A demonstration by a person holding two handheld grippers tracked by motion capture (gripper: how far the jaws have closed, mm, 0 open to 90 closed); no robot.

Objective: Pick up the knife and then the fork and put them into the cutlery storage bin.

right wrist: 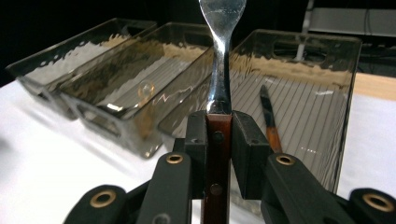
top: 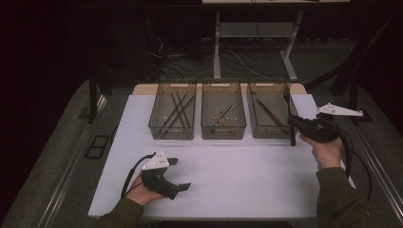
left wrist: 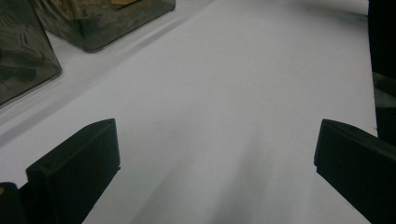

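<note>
Counter: white counter (top: 228, 175), dim room, three smoked clear plastic bins (top: 223, 116) just ahead of right claw.
Right claw (right wrist: 218, 135): clamped on wooden-handled steel utensil (right wrist: 219, 70), blade upright.
Left claw (left wrist: 215, 154): wide apart, nothing between.
Risk: utensil pivoting or slipping from thin-handle pinch, clipping bin rim.

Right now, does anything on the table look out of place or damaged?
Nothing stands out. The three smoky bins stand in a straight row on the white board, utensils lying inside them. The right claw is shut on a wooden-handled utensil, held straight. The left claw is open above bare board.
</note>
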